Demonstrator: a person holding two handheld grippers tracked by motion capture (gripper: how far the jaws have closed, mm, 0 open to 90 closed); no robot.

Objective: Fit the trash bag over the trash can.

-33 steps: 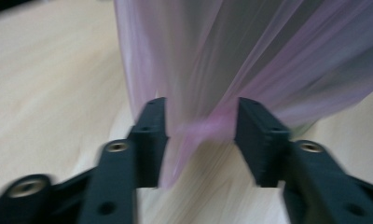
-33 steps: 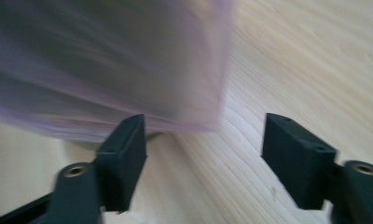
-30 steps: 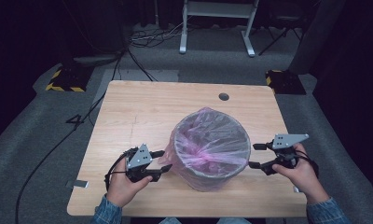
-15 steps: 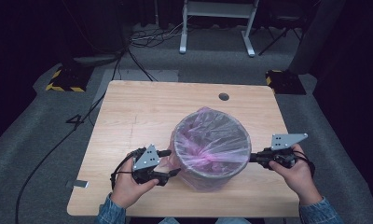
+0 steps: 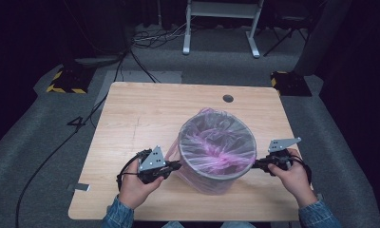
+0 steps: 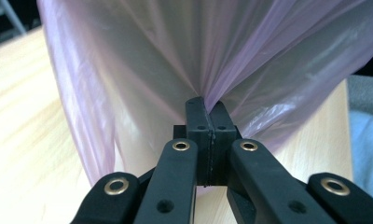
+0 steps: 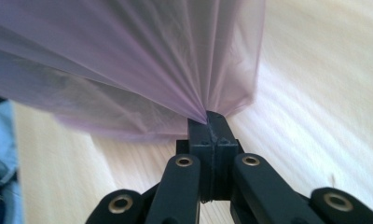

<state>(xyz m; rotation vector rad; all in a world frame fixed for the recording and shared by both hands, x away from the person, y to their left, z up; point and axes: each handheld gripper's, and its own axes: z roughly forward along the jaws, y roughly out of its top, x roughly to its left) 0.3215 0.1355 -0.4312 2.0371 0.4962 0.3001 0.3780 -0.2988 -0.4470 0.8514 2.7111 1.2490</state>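
A round bin point(image 5: 216, 164) stands on the near half of the wooden table point(image 5: 145, 114), between the person's two hands. It is lined with a thin, see-through pink bag point(image 5: 215, 142) whose film covers the bin's mouth in crumpled folds and hangs down the outside of the wall, loose and glossy, to a skirt near the table at the front.

The left gripper point(image 5: 175, 166) sits at the bin's left side; its jaws have just closed and now pinch a gather of the bag, so the film fans out in taut pleats from the pinch in the left gripper view point(image 6: 208, 105).

The right gripper point(image 5: 255, 164) is at the bin's right side, its jaws pressed together on the bag as well, with sharp pleats spreading from the tips in the right gripper view point(image 7: 209, 116).
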